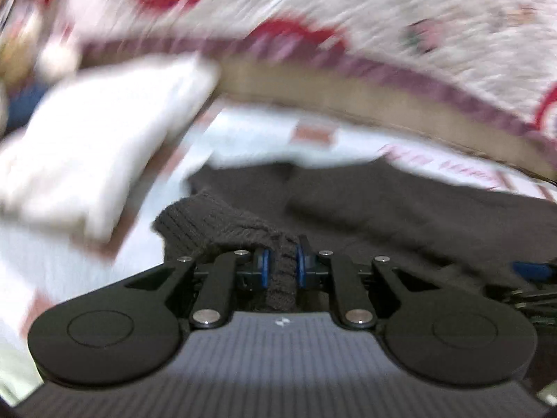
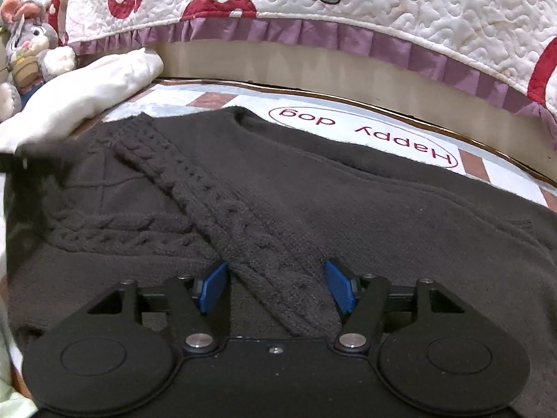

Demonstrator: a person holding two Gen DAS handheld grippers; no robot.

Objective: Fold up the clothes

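A dark brown cable-knit sweater (image 2: 348,202) lies spread on a bed sheet (image 2: 383,132) printed "Happy dog". One sleeve (image 2: 195,181) is folded diagonally across its body. My right gripper (image 2: 275,278) is open low over the sweater. The sleeve's end lies between its blue pads (image 2: 339,287), which stand apart from it. In the blurred left wrist view, my left gripper (image 1: 282,261) is shut on a ribbed edge (image 1: 209,219) of the sweater (image 1: 383,209), and a bunch of knit passes between its pads. A blue part of the right gripper shows at that view's right edge.
A white quilt with red shapes and a purple ruffle (image 2: 313,31) hangs along the back over a beige bed board (image 2: 278,66). A white pillow (image 2: 87,87) and a grey plush toy (image 2: 34,41) sit at the back left. The pillow (image 1: 104,132) is close to the left gripper.
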